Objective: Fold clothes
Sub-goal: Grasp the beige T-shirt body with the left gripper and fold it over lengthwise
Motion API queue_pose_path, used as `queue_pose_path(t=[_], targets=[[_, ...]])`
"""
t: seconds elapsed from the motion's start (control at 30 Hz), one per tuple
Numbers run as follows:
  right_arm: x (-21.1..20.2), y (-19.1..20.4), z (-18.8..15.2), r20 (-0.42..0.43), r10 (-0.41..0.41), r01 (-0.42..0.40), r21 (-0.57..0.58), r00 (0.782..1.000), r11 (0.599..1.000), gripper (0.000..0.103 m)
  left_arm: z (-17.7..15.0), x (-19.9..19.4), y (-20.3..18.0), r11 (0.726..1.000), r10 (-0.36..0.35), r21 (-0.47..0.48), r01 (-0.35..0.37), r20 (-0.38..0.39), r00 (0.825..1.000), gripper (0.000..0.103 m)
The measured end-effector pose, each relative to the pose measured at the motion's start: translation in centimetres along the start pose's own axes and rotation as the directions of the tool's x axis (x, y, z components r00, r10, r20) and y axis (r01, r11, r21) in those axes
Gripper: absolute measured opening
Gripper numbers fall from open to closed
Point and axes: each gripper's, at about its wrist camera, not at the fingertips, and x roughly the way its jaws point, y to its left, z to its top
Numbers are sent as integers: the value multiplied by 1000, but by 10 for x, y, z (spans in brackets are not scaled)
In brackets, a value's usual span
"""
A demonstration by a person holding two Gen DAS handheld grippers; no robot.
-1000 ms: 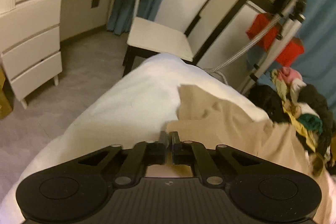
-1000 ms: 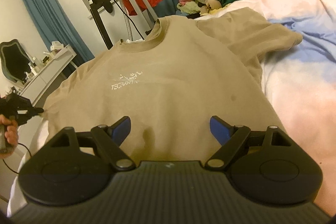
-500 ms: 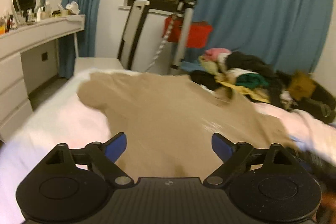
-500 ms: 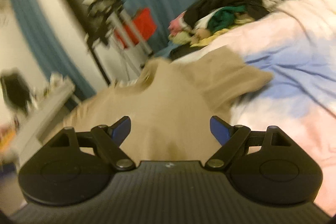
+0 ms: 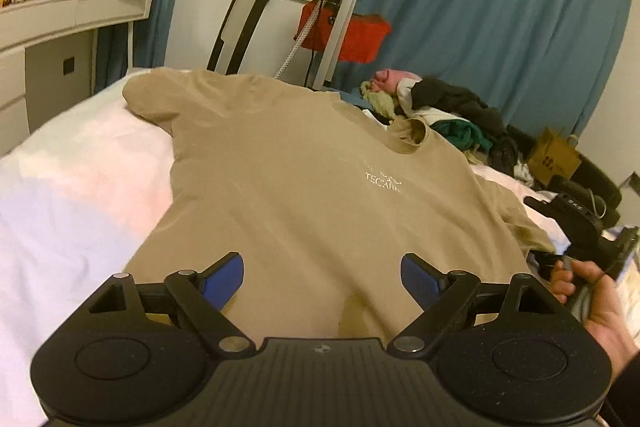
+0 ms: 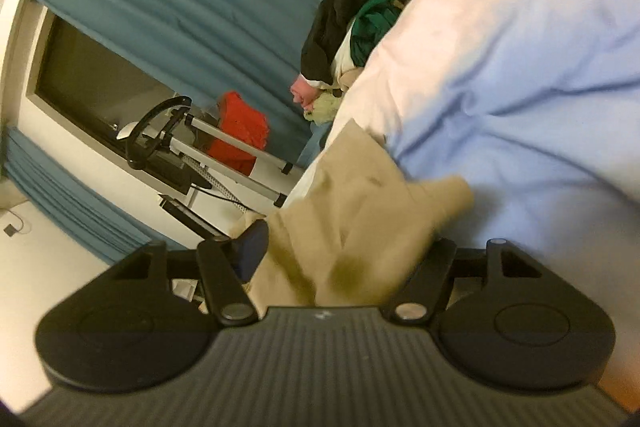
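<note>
A tan T-shirt (image 5: 300, 187) lies face up and spread flat on the bed (image 5: 72, 187), its collar toward the far right and white lettering on the chest. My left gripper (image 5: 322, 277) hangs open over the shirt's near hem, nothing between its blue pads. In the right wrist view, which is tilted, the shirt's right sleeve (image 6: 360, 227) lies bunched between the fingers of my right gripper (image 6: 344, 255). That gripper is open, and the cloth hides its right pad. A person's hand (image 5: 588, 291) holds that gripper beside the sleeve.
A pile of mixed clothes (image 5: 452, 111) sits at the bed's far side, by the blue curtain (image 5: 500, 7). A stand with a red item (image 5: 344, 31) rises behind the bed. A white dresser (image 5: 60, 23) is at the left and a cardboard box (image 5: 554, 155) at the far right.
My left gripper let go of the tan cloth, opened and swung round to face the shirt's hem. My right gripper moved to the right sleeve and tilted; the sleeve now sits between its fingers.
</note>
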Motion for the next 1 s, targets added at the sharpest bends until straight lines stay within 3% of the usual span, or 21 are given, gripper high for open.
queue_pose_path(t=[0.1,0.13,0.23,0.43,0.53,0.63,0.73,0.8,0.87,0.9,1.0], targets=[[24,-5,2,13,-7,7,-22,1000,1000,59,0,7,9,1000,-16,-11,16,-8,1000,88],[30,-4,4,15,-21,22,-39,1000,999,50,-1,10,11,1000,-21,-10,21,-12,1000,88],[42,6,9,38,-56,60,-109,998,992,7,-4,22,10,1000,-27,-1,27,-33,999,88],[13,45,42,230,-42,111,-298,972,948,4,-8,28,8,999,-27,21,28,-52,998,88],[7,39,66,267,-107,195,-327,958,925,4,-9,29,7,999,-25,33,27,-57,998,88],[13,16,72,232,-198,269,-330,952,905,4,-10,30,6,999,-23,45,26,-63,998,88],[18,7,73,186,-263,315,-366,947,876,9,-11,31,5,998,-22,57,26,-68,997,88],[21,16,73,149,-280,317,-409,948,856,20,-12,31,5,998,-22,65,27,-70,997,88],[16,31,69,119,-273,297,-460,955,837,90,-11,30,3,997,-24,72,29,-67,997,88],[10,41,65,107,-258,277,-488,960,828,96,-11,29,2,997,-23,74,28,-66,998,88],[-28,62,46,95,-231,246,-516,968,821,94,-8,27,0,997,-22,75,28,-74,997,88]])
